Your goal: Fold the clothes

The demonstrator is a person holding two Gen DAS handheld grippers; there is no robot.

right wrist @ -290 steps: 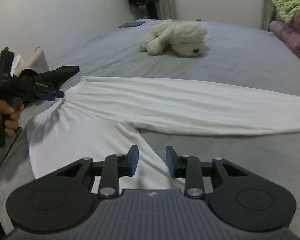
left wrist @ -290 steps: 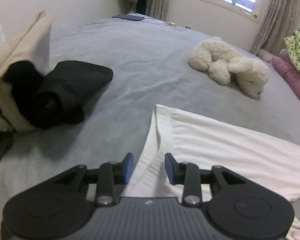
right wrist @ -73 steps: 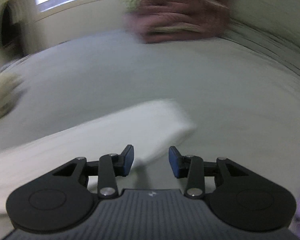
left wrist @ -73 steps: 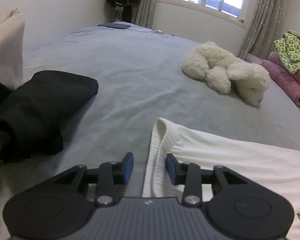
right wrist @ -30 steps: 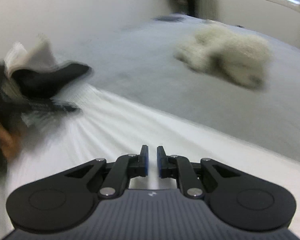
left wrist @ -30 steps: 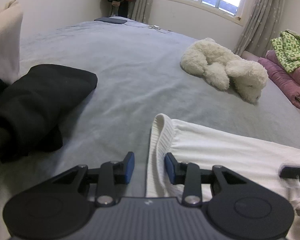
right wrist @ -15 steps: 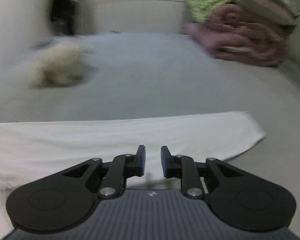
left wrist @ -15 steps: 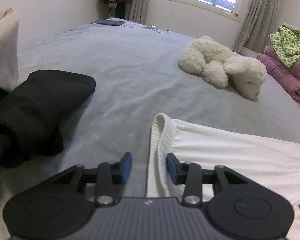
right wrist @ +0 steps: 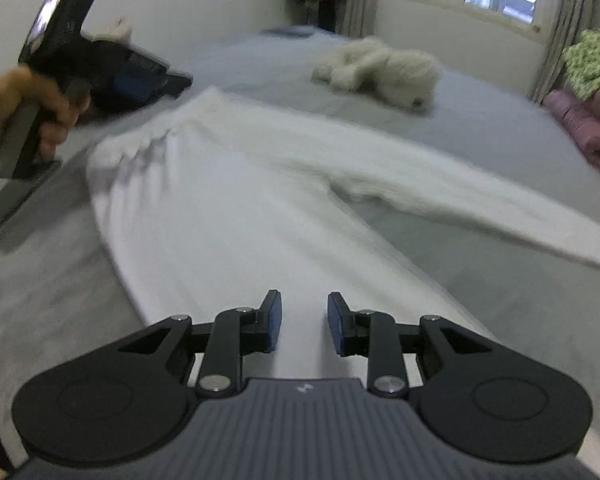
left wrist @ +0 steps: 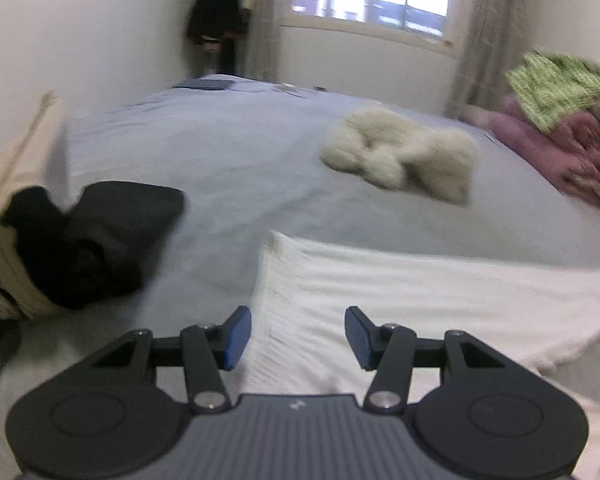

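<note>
On grey bed (right wrist: pixel 480 140), white trousers (right wrist: pixel 228 208) spread flat, both tongs opening

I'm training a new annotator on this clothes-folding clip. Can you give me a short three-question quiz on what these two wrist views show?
1. True or false: the white pants lie spread on the bed, both legs apart.
2. What lies beyond the pants, toward the window? A) plush toy B) laptop C) shoe
3. Fill in: the right gripper holds ____ between its opening jaws.

Key: 1 true. 2 A, the plush toy. 3 nothing; it hovers over the pants.
</note>
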